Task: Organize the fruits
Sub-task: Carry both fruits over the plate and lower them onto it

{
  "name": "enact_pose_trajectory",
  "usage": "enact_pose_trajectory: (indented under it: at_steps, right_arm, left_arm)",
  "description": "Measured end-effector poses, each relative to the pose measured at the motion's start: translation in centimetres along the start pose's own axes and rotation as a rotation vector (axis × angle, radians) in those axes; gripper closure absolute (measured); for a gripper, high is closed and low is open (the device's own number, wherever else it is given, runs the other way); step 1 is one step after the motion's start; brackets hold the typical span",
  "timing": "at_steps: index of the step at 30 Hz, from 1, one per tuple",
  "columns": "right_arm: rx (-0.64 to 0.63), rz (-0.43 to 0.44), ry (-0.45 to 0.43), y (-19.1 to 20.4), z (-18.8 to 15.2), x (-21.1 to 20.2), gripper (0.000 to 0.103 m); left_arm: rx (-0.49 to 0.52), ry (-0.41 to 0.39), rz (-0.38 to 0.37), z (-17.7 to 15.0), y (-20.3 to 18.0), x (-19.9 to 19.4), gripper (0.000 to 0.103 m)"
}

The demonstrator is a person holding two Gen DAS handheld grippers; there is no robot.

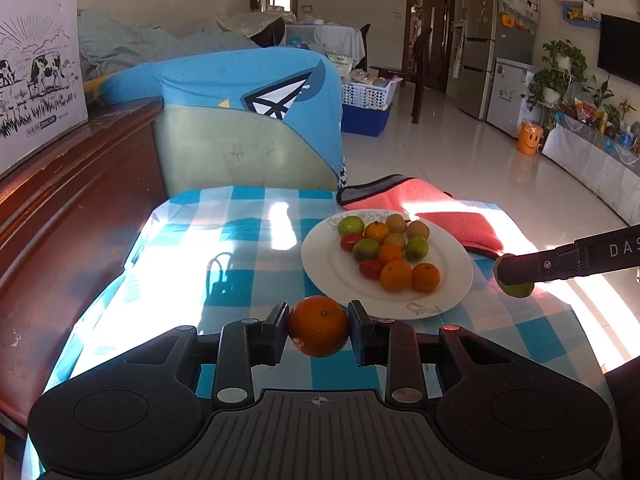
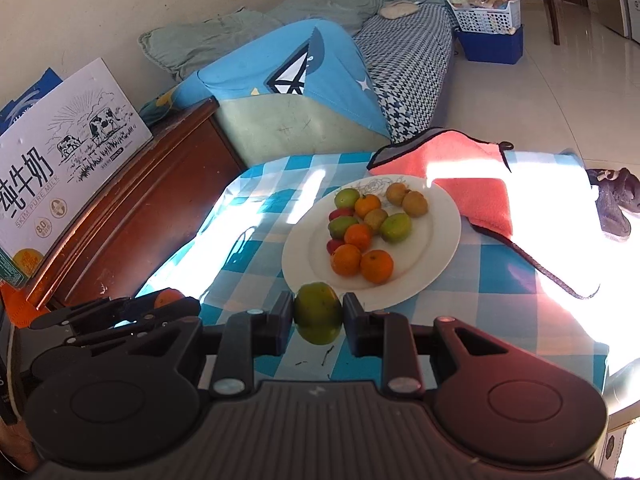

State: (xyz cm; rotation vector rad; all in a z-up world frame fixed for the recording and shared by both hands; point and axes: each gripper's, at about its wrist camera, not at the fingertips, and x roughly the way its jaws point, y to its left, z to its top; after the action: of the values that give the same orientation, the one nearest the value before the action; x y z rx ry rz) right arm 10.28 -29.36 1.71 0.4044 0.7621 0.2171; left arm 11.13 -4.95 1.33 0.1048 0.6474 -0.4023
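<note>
A white plate (image 1: 448, 296) (image 2: 436, 248) sits on the blue checked tablecloth and holds several small fruits: oranges, green ones, red ones and brownish ones. My left gripper (image 1: 319, 326) is shut on an orange (image 1: 319, 326) just in front of the plate's near rim. My right gripper (image 2: 319, 314) is shut on a green fruit (image 2: 319, 314), also just in front of the plate. In the left wrist view the right gripper (image 1: 516, 278) comes in from the right with the green fruit (image 1: 518, 290). In the right wrist view the left gripper (image 2: 170, 302) shows at the lower left with its orange (image 2: 168, 298).
A pink cloth (image 1: 432, 212) (image 2: 468, 184) lies behind and right of the plate. A brown wooden cabinet (image 1: 72, 208) with a milk carton box (image 2: 64, 160) stands on the left. A sofa with a blue cover (image 1: 248, 96) is behind the table.
</note>
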Motion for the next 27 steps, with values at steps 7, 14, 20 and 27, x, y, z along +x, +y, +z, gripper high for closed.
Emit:
enact_pose_trajectory:
  at_steps: [7,14,20,27]
  right_arm:
    - [0.048,-0.021,-0.006,-1.6,1.2,0.8,0.076]
    - [0.084,-0.070,-0.033,-3.4,3.1,1.8,0.076]
    - [0.104,-0.099,-0.029,-4.5,4.1,3.0,0.076]
    - [0.122,-0.093,0.006,-4.8,4.5,4.7,0.076]
  left_arm:
    - [-0.040,0.014,-0.022,1.3,0.7,2.1,0.074]
    - [-0.071,0.019,-0.032,3.0,0.9,4.7,0.074]
    - [-0.086,0.021,-0.041,4.3,0.7,6.9,0.074]
    - [-0.078,0.039,-0.036,4.8,0.1,9.3,0.074]
